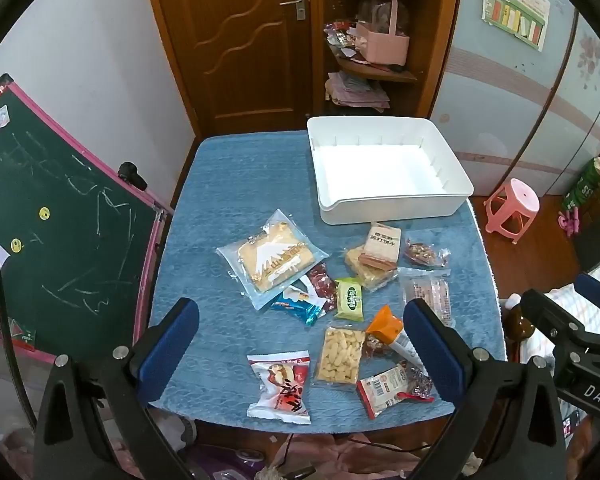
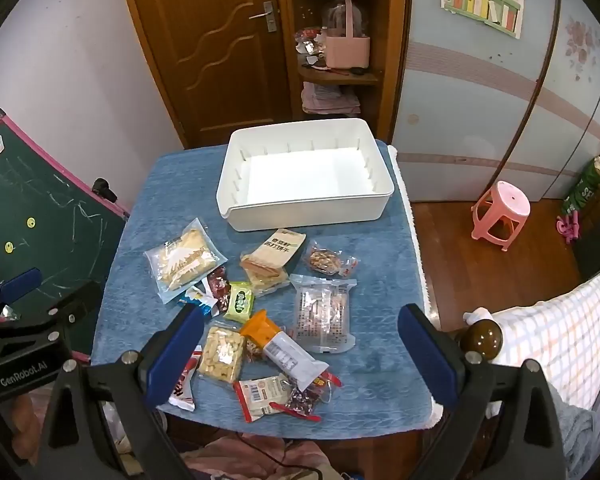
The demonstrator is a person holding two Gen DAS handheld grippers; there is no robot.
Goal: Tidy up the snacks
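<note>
In the left wrist view, our left gripper [image 1: 300, 340] hangs above the near edge of the blue cloth [image 1: 236, 184], its blue-padded jaws spread wide with nothing gripped between them. The white bin [image 1: 396, 206] sits at the far right of the cloth, and we take it as our landmark. Just in front of the bin lies a tan cracker pack [image 1: 382, 245]; to its near left is a large clear bread bag [image 1: 269, 258]. Nearer to us than the bin, a green packet [image 1: 349, 298], a clear bag of pale puffs [image 1: 339, 355] and a red-and-white pouch [image 1: 280, 388] lie loose on the cloth, all outside the bin. Our right gripper [image 1: 572, 320] shows at the right edge, well to the near right of the bin.

In the right wrist view, our right gripper [image 2: 300, 350] also stands wide open and holds nothing. The bin [image 2: 308, 210] is straight ahead at the far side of the cloth [image 2: 160, 200]. In front of it we see the cracker pack [image 2: 282, 249], a clear pack with printed text [image 2: 323, 312] and an orange-capped white tube pack [image 2: 280, 344]. A pink stool [image 2: 500, 212] stands on the floor right of the bin.
</note>
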